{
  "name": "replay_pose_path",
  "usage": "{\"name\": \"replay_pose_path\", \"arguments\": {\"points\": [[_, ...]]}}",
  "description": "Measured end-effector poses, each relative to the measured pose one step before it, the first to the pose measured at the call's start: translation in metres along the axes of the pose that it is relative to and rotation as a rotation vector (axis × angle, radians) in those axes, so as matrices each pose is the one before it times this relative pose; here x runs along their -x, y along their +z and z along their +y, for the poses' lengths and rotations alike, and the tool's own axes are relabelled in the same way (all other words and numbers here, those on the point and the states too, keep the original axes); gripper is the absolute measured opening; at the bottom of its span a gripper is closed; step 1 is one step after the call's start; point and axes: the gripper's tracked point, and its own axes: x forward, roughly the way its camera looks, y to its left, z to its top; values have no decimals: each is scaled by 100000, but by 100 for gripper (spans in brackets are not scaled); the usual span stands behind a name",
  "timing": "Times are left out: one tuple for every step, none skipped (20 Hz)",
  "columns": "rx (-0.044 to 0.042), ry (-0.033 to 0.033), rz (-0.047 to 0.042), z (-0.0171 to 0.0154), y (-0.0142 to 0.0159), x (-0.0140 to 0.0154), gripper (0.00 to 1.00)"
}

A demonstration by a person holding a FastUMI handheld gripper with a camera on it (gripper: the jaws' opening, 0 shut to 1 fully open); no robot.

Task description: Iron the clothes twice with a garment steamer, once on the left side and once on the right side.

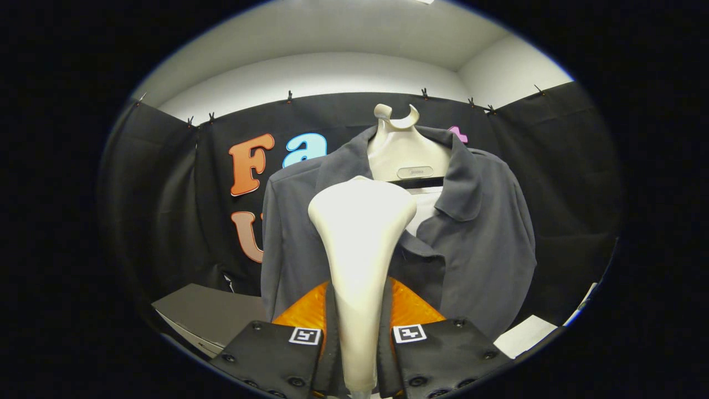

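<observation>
The tool [359, 332] is clamped on the white garment steamer [360, 249], both fingers [412, 310] pressing its handle. The steamer head stands upright just before the grey jacket [482, 233], which hangs open on a white hanger [404, 149].

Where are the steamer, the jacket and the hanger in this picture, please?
Steamer [360, 221], gripper view: on its broad white head, handle clamped between the hand-held gripper [357, 338] fingers.
Jacket [487, 233], gripper view: on the grey front panel, beyond the steamer.
Hanger [407, 152], gripper view: on its white neck, under the hook.
</observation>
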Motion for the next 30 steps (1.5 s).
{"name": "replay_pose_path", "arguments": {"points": [[293, 484, -329, -52, -144, 104, 34], [528, 296, -64, -48, -109, 129, 34], [224, 242, 8, -18, -185, 49, 34], [-210, 215, 457, -27, -432, 126, 34], [-440, 122, 616, -66, -526, 25, 34], [-426, 155, 751, -164, -568, 3, 34], [-261, 216, 1010, -93, -684, 99, 34], [-169, -1, 1328, -100, -864, 79, 34], [-257, -150, 1124, -139, -909, 88, 34], [-260, -284, 1165, -144, -910, 170, 34], [-140, -214, 1346, -118, -1020, -9, 34], [-378, -112, 1039, -62, -885, 107, 34], [-679, -290, 887, -219, -960, 40, 34], [-426, -170, 1027, -162, -963, -174, 34], [-417, -221, 836, -170, -778, 47, 34], [-237, -200, 429, -223, -587, 277, 34], [251, 5, 374, -108, -582, 48, 34], [440, -125, 482, -79, -597, 86, 34], [362, -162, 452, -132, -584, 86, 34], [254, -218, 706, -176, -614, -12, 34], [108, -178, 668, -113, -605, 87, 33], [-33, -262, 660, -123, -643, 131, 34], [-315, -283, 810, -155, -703, 122, 34], [-413, -226, 912, -239, -644, 30, 34], [-199, -475, 920, -280, -749, -62, 34], [34, -515, 774, -190, -593, 100, 34], [128, -282, 774, -172, -601, 75, 34], [112, -201, 717, -143, -580, 140, 34], [118, -246, 879, -153, -600, 66, 34], [-71, -221, 1012, -200, -611, -43, 33]]}}
